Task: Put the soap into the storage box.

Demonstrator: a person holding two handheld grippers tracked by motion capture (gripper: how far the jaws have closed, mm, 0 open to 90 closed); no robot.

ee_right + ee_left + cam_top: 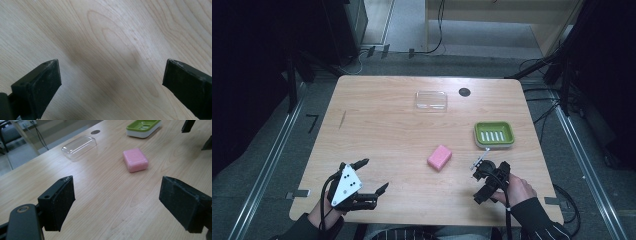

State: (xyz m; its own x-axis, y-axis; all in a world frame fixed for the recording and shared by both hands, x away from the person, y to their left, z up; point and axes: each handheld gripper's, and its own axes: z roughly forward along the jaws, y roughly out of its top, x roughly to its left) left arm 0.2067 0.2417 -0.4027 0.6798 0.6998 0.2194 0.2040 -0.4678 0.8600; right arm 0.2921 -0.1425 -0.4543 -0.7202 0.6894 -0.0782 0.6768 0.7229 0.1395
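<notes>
Two grippers: both with jaws spread wide, nothing between them.
left gripper (373, 176): near the front-left corner of the table (377, 125), low over the wood, aimed across at the soap; in its own view the pads frame bare wood with the soap beyond.
right gripper (484, 169): front-right, just short of the green dish, tilted down; its own view looks at bare table (107, 50) between the pads.
soap (439, 157): pink bar, flat on the table, about mid-width, between the two grippers and nearer the right one; apart from the dish. Also in the left gripper view (135, 159).
step (judged): pick up the soap, likely for the dish; the right gripper is closest.
how to do it well: come down over the bar, pads square across the short sides, close gently since soap may slip, lift straight before moving.
green dish (494, 134): open, ribbed white insert visible, holds nothing.
clear lid (431, 100): lies at the far side, well apart from the dish; nothing seen under it. Cannot tell which way up.
risk: a skewed grip could squirt the bar out sideways.
</notes>
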